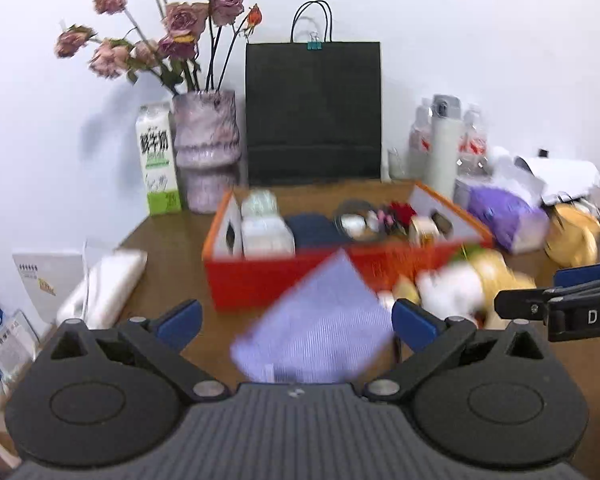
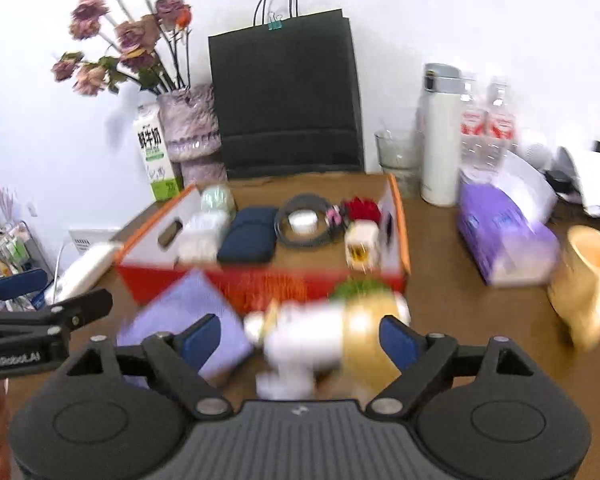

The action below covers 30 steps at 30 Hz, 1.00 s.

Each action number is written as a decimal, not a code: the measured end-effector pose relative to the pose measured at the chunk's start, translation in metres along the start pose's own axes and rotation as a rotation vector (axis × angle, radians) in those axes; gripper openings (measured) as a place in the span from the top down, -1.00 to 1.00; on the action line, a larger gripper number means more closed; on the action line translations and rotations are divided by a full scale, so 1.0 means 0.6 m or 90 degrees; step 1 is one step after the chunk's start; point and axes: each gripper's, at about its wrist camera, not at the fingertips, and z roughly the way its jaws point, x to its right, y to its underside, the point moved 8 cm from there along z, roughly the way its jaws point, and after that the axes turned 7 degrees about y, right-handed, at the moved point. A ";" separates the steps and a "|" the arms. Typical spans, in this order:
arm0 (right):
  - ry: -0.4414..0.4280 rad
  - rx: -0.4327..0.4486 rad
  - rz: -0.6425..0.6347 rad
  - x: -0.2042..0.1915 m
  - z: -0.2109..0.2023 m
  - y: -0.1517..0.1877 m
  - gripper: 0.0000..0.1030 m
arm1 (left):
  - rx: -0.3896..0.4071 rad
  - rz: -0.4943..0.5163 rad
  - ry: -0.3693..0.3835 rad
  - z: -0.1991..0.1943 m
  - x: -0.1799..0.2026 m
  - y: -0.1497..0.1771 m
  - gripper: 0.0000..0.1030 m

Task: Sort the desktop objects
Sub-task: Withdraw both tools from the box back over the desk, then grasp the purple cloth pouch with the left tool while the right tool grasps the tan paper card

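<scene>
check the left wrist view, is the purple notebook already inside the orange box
No, the purple notebook lies on the wooden desk in front of the orange box, between the open left gripper's fingers.

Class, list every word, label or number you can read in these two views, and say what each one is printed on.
"DAS": on the right hand-held gripper, cut off at the picture's edge.
"GenRobot.AI": on the left hand-held gripper, blurred, so my reading is unsure.
Large Chinese characters on the milk carton: too blurred to quote.
Print on the purple tissue box, bottle labels and calendar: unreadable.
</scene>
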 end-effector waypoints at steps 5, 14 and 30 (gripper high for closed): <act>0.022 -0.018 -0.027 -0.009 -0.043 0.127 -0.83 | -0.060 0.033 0.043 -0.038 0.019 0.102 -1.00; -0.014 -0.001 -0.012 -0.006 -0.070 0.186 -0.94 | -0.104 0.041 0.047 -0.028 0.025 0.135 -1.00; -0.024 -0.022 0.025 0.003 -0.067 0.192 -0.92 | -0.077 0.043 0.058 -0.017 0.022 0.114 -1.00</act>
